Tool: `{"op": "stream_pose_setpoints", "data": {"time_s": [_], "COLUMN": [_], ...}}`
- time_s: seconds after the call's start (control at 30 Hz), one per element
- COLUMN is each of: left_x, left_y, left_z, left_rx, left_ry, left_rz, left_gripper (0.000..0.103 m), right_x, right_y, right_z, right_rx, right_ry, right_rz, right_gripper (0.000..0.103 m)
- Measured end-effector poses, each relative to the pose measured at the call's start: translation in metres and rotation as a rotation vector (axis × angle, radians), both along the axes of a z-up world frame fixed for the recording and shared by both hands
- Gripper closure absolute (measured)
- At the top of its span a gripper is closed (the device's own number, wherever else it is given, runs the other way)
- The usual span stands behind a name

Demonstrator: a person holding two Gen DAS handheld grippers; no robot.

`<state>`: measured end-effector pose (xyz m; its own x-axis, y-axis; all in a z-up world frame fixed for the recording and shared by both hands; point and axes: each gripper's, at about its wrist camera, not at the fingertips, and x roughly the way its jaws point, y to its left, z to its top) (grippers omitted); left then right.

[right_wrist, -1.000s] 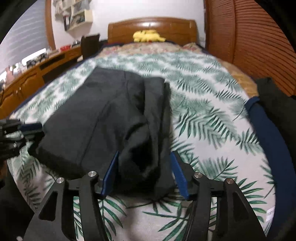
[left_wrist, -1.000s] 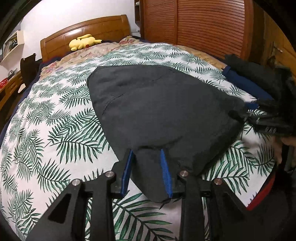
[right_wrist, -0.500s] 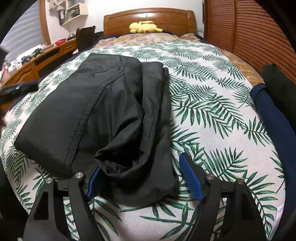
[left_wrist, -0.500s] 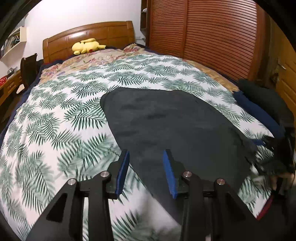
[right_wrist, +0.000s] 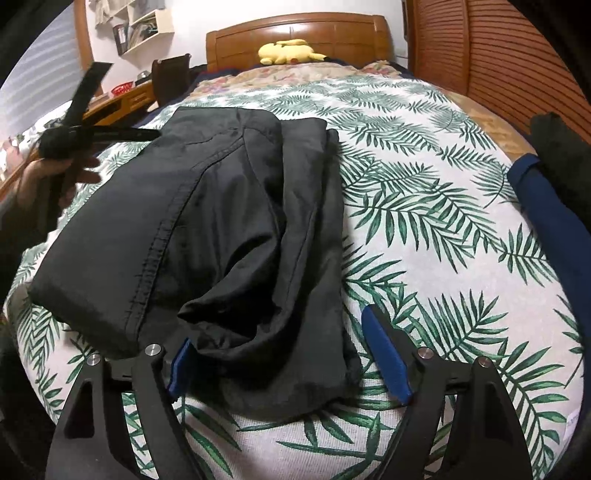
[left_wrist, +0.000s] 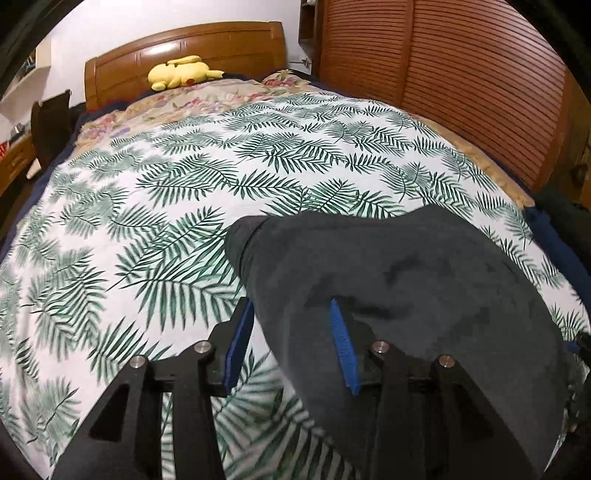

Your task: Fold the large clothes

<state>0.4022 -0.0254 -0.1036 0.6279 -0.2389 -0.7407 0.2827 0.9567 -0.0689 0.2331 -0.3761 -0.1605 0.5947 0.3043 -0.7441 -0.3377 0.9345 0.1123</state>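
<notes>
Garment (right_wrist: 207, 229): black/charcoal, plain, w/ darker stitched seam. Bedspread (left_wrist: 184, 206): white ground, green palm-leaf print throughout. Far blanket (left_wrist: 207, 103) at 12 o'clock: beige w/ pink-red floral pattern. Plush toy (left_wrist: 183, 72): yellow, small red spot. Headboard (right_wrist: 295, 33): glossy orange-brown wood. Wardrobe doors (left_wrist: 461, 85) at 2 o'clock: red-brown, horizontal slat lines. Folded item (right_wrist: 550, 218) at 3 o'clock: navy blue, plain. Left gripper (left_wrist: 291, 345), right gripper (right_wrist: 288, 363): black frames, blue pads, silver screws.
</notes>
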Motion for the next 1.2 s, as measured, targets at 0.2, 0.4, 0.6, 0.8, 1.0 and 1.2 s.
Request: {"op": "stream_pose_setpoints", "data": {"time_s": [0.2,0.4,0.6,0.8,1.0,1.2], "left_x": [0.023,0.042,0.053,0.056,0.050,0.034], "left_y": [-0.003,-0.002,0.004,0.004,0.001,-0.004], "left_z": [-0.012,-0.021,-0.030,-0.033,-0.025,0.005], "left_rx": [0.034,0.066,-0.002,-0.026,0.010,0.058], "left_ry": [0.013,0.021,0.068,0.085,0.069,-0.018], "left_rz": [0.019,0.037,0.024,0.014,0.002,0.024], "left_gripper": [0.057,0.048,0.048,0.051,0.078,0.089], "right_x": [0.004,0.002,0.002,0.003,0.001,-0.001], "right_y": [0.000,0.002,0.005,0.010,0.016,0.020], "right_z": [-0.001,-0.001,-0.003,-0.006,-0.004,0.009], "right_rx": [0.005,0.001,0.007,0.023,0.066,0.102], "right_ry": [0.018,0.020,0.033,0.068,0.079,0.017], "right_rz": [0.007,0.012,0.024,0.072,0.136,0.134], "right_gripper": [0.021,0.021,0.021,0.031,0.062,0.082]}}
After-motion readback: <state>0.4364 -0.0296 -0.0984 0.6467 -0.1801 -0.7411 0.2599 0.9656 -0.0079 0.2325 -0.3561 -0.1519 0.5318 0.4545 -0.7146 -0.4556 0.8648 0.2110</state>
